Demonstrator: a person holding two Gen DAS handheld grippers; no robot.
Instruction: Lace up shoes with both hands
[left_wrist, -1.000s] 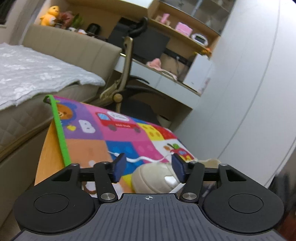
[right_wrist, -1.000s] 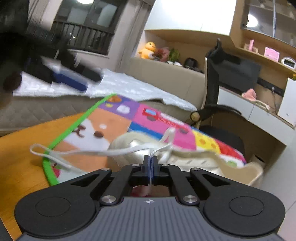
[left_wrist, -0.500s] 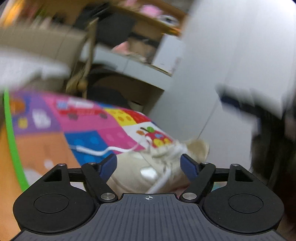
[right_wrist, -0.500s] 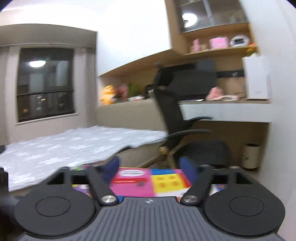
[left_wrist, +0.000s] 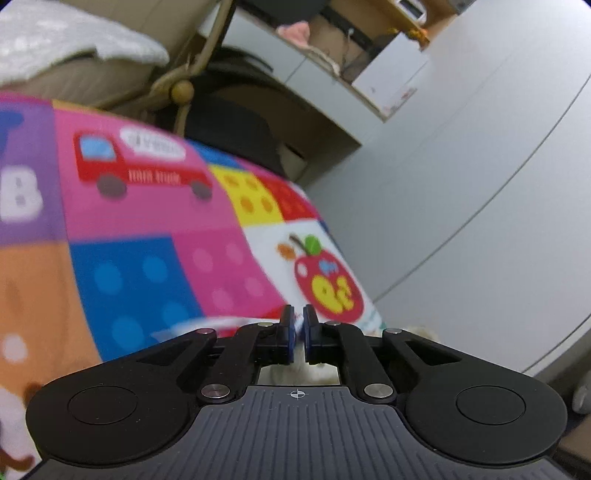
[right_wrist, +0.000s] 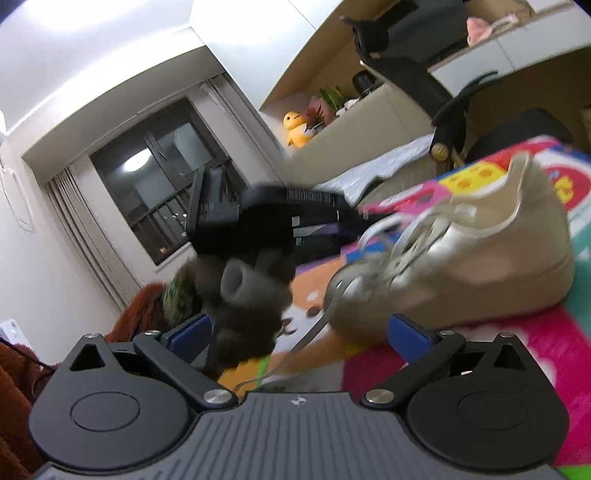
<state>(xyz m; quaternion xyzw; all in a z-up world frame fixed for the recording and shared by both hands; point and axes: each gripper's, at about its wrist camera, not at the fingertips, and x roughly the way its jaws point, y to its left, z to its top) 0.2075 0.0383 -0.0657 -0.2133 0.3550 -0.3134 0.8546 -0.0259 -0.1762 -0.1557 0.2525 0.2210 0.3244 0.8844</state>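
Note:
In the left wrist view my left gripper (left_wrist: 298, 326) is shut on a white shoelace (left_wrist: 207, 325), which trails blurred to the left over the mat. A bit of the cream shoe (left_wrist: 295, 373) shows under the fingers. In the right wrist view the cream shoe (right_wrist: 461, 266) stands on its sole on the mat, toe to the left, its laces loose across the top. One lace end (right_wrist: 317, 328) hangs down off the toe. My right gripper (right_wrist: 299, 336) is open and holds nothing, just short of the toe. The left tool's black body (right_wrist: 273, 221) reaches in over the shoe's laces.
A colourful play mat (left_wrist: 155, 229) covers the wooden table. A gloved hand (right_wrist: 243, 314) holding the left tool sits close in front of my right gripper. A bed (left_wrist: 74, 48), an office chair (right_wrist: 406, 55) and a white wardrobe (left_wrist: 480, 166) stand around.
The left gripper went from wide open to shut on the lace. The right gripper, shut on the lace a second ago, has opened, let go and swung round to the shoe's toe.

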